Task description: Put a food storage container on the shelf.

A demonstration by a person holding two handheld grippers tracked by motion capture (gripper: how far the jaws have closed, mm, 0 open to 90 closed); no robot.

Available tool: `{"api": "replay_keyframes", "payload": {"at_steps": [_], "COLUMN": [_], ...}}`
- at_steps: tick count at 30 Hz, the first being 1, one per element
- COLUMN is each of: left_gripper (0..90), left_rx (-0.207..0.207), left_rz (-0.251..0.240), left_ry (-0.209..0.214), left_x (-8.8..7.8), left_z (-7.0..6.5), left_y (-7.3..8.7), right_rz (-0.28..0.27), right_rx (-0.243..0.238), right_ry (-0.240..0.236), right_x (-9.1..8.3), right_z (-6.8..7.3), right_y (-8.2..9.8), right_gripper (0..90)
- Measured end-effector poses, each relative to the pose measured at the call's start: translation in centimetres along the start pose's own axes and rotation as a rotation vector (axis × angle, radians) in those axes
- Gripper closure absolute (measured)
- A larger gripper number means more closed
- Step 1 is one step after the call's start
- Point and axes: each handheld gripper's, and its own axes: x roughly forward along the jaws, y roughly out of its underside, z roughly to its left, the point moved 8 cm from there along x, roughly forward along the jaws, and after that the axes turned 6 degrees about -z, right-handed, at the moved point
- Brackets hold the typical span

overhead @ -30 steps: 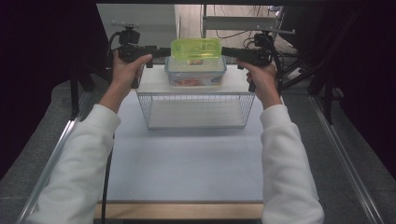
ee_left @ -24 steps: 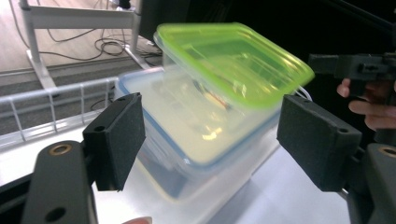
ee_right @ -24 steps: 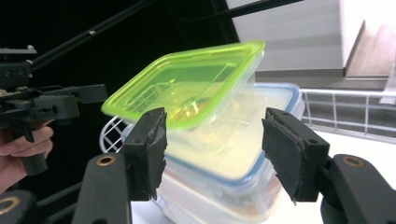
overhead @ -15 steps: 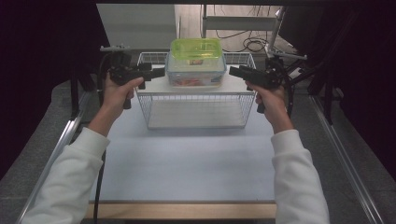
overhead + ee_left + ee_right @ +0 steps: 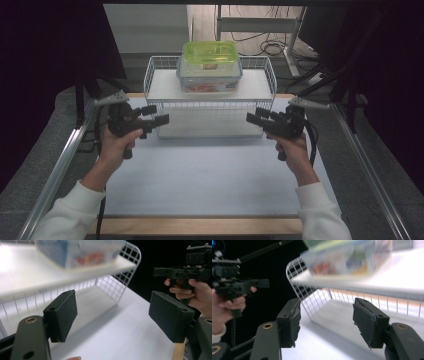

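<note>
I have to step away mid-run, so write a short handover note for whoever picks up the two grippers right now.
Left hand-held gripper: open, holding nothing, low in front of the wire rack's left end.
Right hand-held gripper: open, holding nothing, in front of the rack's right end.
Container with the green lid: sits on top of the rack, apart from both grippers.
Done: the container appears placed on the rack.
Left: probably just check that it sits steady; nothing else is in hand.

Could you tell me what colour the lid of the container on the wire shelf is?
The lid is yellow-green, clearest in the high view.
</note>
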Motion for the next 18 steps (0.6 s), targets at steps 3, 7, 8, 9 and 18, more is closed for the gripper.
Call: {"api": "replay_keyframes", "payload": {"at_steps": [3, 7, 8, 9, 18], "left_gripper": [22.1, 21.8, 21.8, 21.8, 21.2], "left_rx": [-0.005, -0.038, -0.042, -0.042, -0.003], "left_rz": [0.012, 0.065, 0.078, 0.078, 0.204], "left_ry": [0.007, 0.022, 0.023, 0.023, 0.019], "left_x": [-0.2, -0.2, -0.2, -0.2, 0.6], "left_z": [-0.5, -1.0, -1.0, -1.0, -1.6], "left_y": [1.8, 6.6, 7.5, 7.5, 14.0], "right_rz": [0.014, 0.076, 0.089, 0.102, 0.233], "right_rx": [-0.009, 0.002, 0.006, 0.007, -0.028], "right_ry": [-0.002, -0.008, -0.008, -0.008, 0.009], "right_x": [-0.5, -1.5, -1.7, -1.8, -1.7], "right_z": [0.1, 0.3, 0.3, 0.3, 0.2], "right_y": [1.9, 6.6, 7.4, 8.2, 14.3], "right_gripper": [38.9, 38.2, 38.0, 38.0, 36.8]}}
